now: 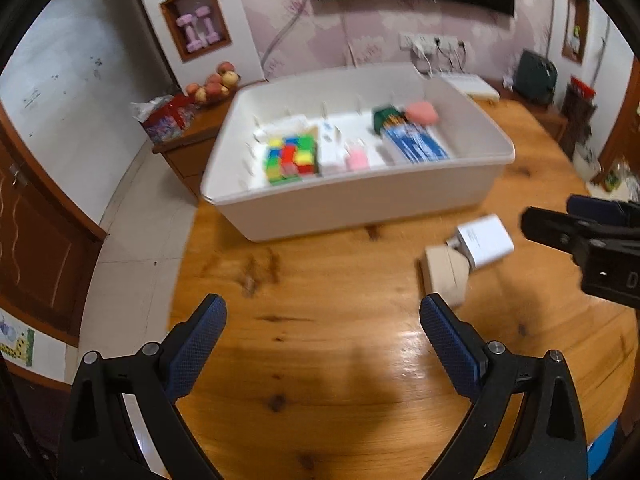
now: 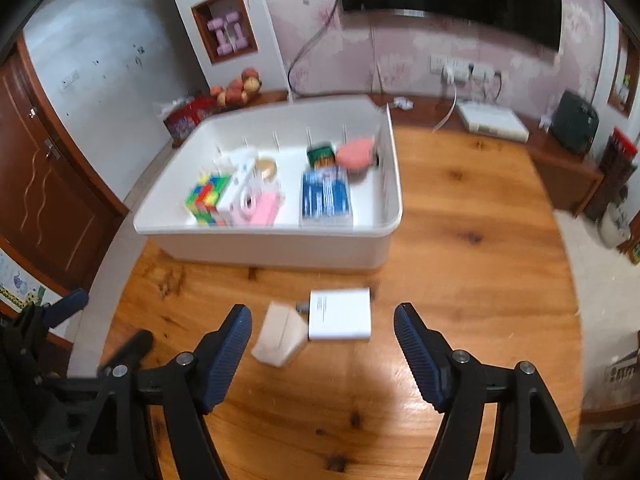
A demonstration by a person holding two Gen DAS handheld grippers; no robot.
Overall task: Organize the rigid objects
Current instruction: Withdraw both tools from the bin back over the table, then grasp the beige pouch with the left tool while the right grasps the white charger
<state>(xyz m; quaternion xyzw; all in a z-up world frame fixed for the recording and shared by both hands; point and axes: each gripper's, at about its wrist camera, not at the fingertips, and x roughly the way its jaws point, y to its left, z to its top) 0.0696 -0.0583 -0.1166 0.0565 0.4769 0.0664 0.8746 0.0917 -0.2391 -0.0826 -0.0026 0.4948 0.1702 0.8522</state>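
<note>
A white charger block (image 2: 340, 315) (image 1: 485, 241) and a beige box (image 2: 279, 333) (image 1: 445, 276) lie touching each other on the wooden table, in front of a white divided bin (image 2: 276, 246) (image 1: 360, 208). The bin holds a colourful cube (image 2: 206, 199) (image 1: 289, 158), pink items, a blue box (image 2: 325, 194) (image 1: 416, 143) and a green pack. My right gripper (image 2: 323, 322) is open just above and in front of the charger and beige box, nothing pressed between its pads. My left gripper (image 1: 322, 314) is open over bare table, left of the beige box.
The round wooden table (image 2: 460, 240) drops off to tiled floor on the left. A low wooden cabinet along the wall carries fruit (image 1: 216, 82), a red packet, a white device (image 2: 492, 118) and a dark box. A screen hangs on the wall.
</note>
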